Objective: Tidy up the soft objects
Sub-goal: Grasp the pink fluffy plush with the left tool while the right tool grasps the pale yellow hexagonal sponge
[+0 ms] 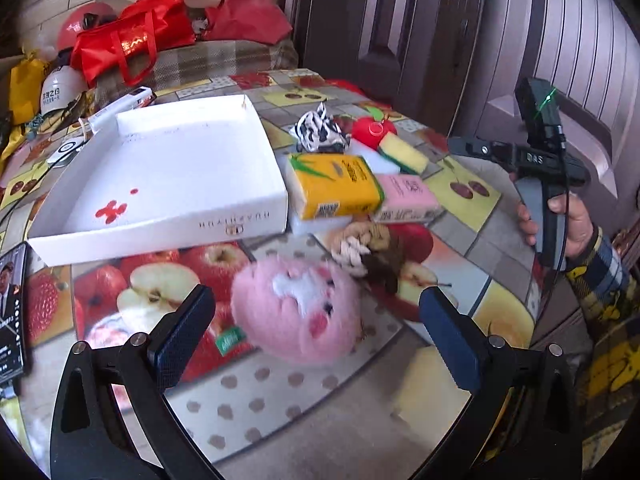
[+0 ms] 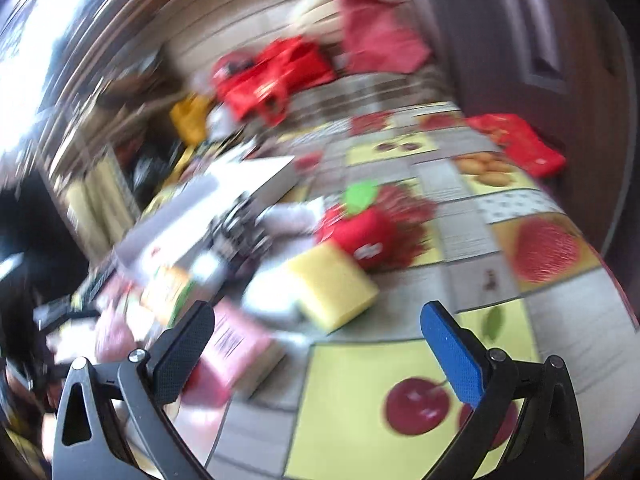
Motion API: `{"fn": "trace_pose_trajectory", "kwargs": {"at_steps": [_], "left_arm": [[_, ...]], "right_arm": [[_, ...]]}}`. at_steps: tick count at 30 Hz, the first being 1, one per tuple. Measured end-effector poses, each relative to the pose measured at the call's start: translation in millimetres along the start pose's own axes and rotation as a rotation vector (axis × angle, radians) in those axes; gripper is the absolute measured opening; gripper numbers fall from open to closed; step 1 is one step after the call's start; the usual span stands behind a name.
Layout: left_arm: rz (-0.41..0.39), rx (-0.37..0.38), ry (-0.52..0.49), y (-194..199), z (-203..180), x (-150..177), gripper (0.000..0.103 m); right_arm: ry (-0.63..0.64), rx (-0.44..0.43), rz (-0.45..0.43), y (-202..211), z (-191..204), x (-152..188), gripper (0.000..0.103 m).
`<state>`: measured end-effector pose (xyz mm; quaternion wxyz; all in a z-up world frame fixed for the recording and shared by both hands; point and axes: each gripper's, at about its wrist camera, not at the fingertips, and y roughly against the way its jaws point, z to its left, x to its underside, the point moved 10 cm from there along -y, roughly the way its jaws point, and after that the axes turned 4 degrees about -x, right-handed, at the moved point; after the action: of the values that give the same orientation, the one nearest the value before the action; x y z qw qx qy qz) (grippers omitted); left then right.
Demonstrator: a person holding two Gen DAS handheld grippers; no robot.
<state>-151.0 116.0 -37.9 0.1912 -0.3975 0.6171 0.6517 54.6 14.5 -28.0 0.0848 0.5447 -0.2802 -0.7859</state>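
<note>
The pink plush toy (image 1: 298, 312) is lying on the fruit-patterned tablecloth (image 1: 280, 400), sitting between the spread fingers of my left gripper (image 1: 316, 344), which is gaping wide and gripping nothing. Just behind the plush, a brown and cream knitted toy (image 1: 370, 252) is resting, touching its far edge. Beyond that, a yellow tissue pack (image 1: 334, 186) and a pink tissue pack (image 1: 408, 198) are lying side by side, against the right wall of the white tray (image 1: 160, 216). Farther back, a zebra-print cloth (image 1: 320, 130), a red apple-shaped plush (image 1: 370, 130) and a yellow sponge (image 1: 404, 154) are clustering together. My right gripper (image 2: 316, 344) is hanging over the tablecloth with its fingers released and wide apart, the yellow sponge and pink pack blurring ahead of it. My right hand (image 1: 568, 220) is clasping its handle.
</note>
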Motion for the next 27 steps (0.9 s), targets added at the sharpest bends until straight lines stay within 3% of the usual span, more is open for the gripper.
{"fn": "trace_pose_trajectory", "kwargs": {"at_steps": [5, 9, 11, 16, 21, 23, 25, 27], "left_arm": [[-0.041, 0.007, 0.061, 14, 13, -3, 0.103], [-0.016, -0.004, 0.089, 12, 25, -2, 0.103], [0.023, -0.002, 0.099, 3, 26, -1, 0.103], [0.113, 0.042, 0.076, -27, 15, 4, 0.103], [0.2, 0.009, 0.056, -47, 13, 9, 0.1], [0.202, -0.008, 0.044, -46, 14, 10, 0.091], [0.2, -0.036, 0.016, -43, 15, 13, 0.071], [0.193, -0.04, -0.005, -41, 15, 13, 0.067]], "right_arm": [[0.055, -0.039, -0.008, 8, 20, 5, 0.103], [0.105, -0.236, -0.002, 19, 62, 11, 0.103], [0.215, -0.343, 0.062, 22, 106, 29, 0.103], [0.417, -0.514, 0.267, 14, 184, 87, 0.103], [0.524, -0.479, 0.391, -11, 206, 119, 0.103], [0.543, -0.468, 0.437, -22, 210, 128, 0.103], [0.59, -0.432, 0.437, -25, 211, 133, 0.103], [0.623, -0.405, 0.43, -26, 211, 136, 0.1]]}}
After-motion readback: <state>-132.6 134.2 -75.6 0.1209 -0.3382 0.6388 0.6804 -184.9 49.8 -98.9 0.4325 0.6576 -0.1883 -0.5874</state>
